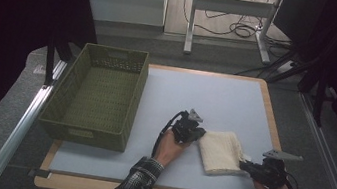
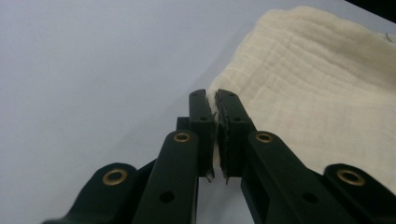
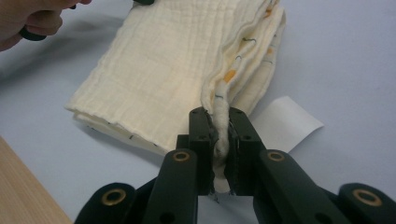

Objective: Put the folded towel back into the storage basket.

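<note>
Basket (image 1: pixel 98 95) sat empty at the desk's (image 1: pixel 237 97) left edge, well apart from the cloth. Left gripper (image 1: pixel 190 129) was at the cloth's (image 1: pixel 220 152) left corner; in the left gripper view its fingers (image 2: pixel 201 114) were nearly closed, pinching a thin edge of cloth (image 2: pixel 317 88) between them. Cloth lay folded on the desk, right of centre, near the front edge. Right gripper (image 1: pixel 248 166) was at the cloth's near-right corner; in the right gripper view its fingers (image 3: pixel 200 130) were clamped on a bunched fold of the cloth (image 3: pixel 177 60), layers with coloured print showing at the side, a white tag (image 3: pixel 285 122) poking out beneath. The other hand (image 3: pixel 32 18) showed at the top left of that view. Step looked like both corners gripped, ready to lift. Next move probably calls for raising both grippers together, keeping the fold tidy, and carrying the cloth left toward the basket; uneven lift could let the layers slip open.
</note>
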Demonstrator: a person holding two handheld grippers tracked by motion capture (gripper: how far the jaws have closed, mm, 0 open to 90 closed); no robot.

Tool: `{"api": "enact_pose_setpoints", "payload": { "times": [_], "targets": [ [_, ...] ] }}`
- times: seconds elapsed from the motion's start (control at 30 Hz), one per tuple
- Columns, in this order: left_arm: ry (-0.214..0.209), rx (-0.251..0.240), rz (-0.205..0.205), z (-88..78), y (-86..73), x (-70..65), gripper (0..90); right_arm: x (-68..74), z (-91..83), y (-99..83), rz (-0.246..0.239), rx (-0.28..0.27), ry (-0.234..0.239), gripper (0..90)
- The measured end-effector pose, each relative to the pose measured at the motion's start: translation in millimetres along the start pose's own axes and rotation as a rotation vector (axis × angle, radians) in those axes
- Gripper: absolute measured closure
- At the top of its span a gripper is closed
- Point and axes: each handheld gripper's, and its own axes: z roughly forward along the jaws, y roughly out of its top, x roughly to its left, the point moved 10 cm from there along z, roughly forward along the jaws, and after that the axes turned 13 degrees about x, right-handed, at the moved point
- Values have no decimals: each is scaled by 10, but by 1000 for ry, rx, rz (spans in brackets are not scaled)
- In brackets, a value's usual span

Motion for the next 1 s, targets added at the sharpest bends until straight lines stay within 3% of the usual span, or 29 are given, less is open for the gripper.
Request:
{"api": "enact_pose_setpoints", "payload": {
  "times": [0.53, 1.0],
  "targets": [
    [54, 2, 17, -379, 56, 126, 856, 215, -86, 306, -53, -49, 31, 821],
    [106, 4, -1, -709, 25, 310, 855, 464, -52, 611, -93, -71, 64, 821]
  ]
}}
